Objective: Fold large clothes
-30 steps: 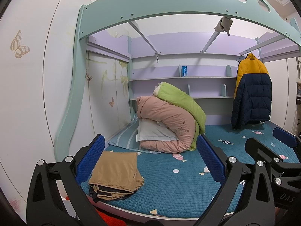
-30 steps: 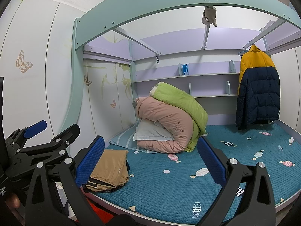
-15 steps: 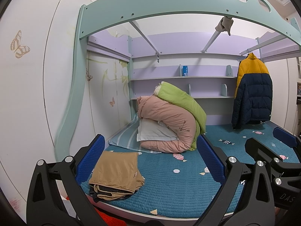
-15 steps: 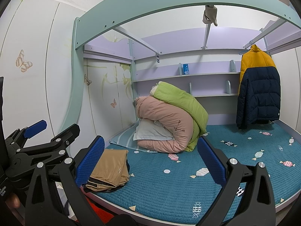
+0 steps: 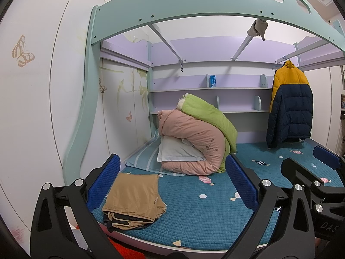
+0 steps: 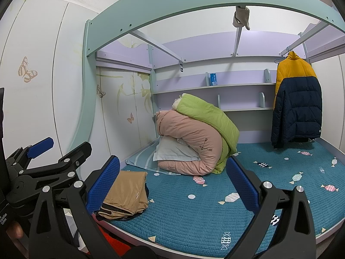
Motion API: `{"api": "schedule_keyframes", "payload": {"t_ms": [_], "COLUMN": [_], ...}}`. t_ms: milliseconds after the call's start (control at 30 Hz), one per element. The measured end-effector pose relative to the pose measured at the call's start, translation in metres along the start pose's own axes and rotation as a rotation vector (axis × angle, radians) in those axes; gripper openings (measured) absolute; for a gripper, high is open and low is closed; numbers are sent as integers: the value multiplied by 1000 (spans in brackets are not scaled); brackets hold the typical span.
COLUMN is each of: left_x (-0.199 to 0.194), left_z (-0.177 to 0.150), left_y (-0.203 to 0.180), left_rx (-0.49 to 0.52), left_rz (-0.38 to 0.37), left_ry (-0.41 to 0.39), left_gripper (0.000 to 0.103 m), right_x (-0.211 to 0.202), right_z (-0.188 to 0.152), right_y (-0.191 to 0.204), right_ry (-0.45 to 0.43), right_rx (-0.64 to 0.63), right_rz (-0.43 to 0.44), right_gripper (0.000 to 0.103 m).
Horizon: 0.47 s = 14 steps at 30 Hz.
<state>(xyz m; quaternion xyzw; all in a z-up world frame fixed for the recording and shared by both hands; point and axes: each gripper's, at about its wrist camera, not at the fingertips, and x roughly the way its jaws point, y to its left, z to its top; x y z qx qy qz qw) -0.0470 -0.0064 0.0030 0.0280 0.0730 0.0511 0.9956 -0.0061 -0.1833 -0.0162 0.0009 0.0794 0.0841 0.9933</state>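
A folded tan garment (image 5: 133, 196) with a dark lining lies on the front left corner of the teal bed (image 5: 194, 211); it also shows in the right wrist view (image 6: 126, 194). My left gripper (image 5: 172, 183) is open and empty, held in front of the bed with the garment behind its left finger. My right gripper (image 6: 172, 181) is open and empty, to the right of the left one. A yellow and navy puffer jacket (image 5: 289, 105) hangs at the back right, also in the right wrist view (image 6: 296, 101).
Rolled pink and green quilts (image 5: 200, 136) on a pillow fill the back left of the bed. A mint arch frame (image 5: 194, 8) spans overhead. Lilac shelves (image 5: 211, 89) line the back wall. White wardrobe doors (image 5: 43, 108) stand on the left.
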Motion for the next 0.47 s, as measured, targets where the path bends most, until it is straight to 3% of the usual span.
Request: {"api": "schedule_keyframes", "payload": {"t_ms": [267,367,467], "left_x": [1,6,20], "left_z": [-1,-3,-3], "left_y": [2,0,-8], "left_rx": [2,17,40], "left_rz": [6,21,23], "left_ry": [-1,-4,-1], "left_gripper": [98,98,98], "right_x": [1,3,5], "right_z": [-1,-1,8], "right_y": [0,-6,-29], "right_ry": [-19,-78,-201], "right_rx": [-6,-25,-87], "right_rz": [0,-35,-153], "right_gripper": [95,95,95]}}
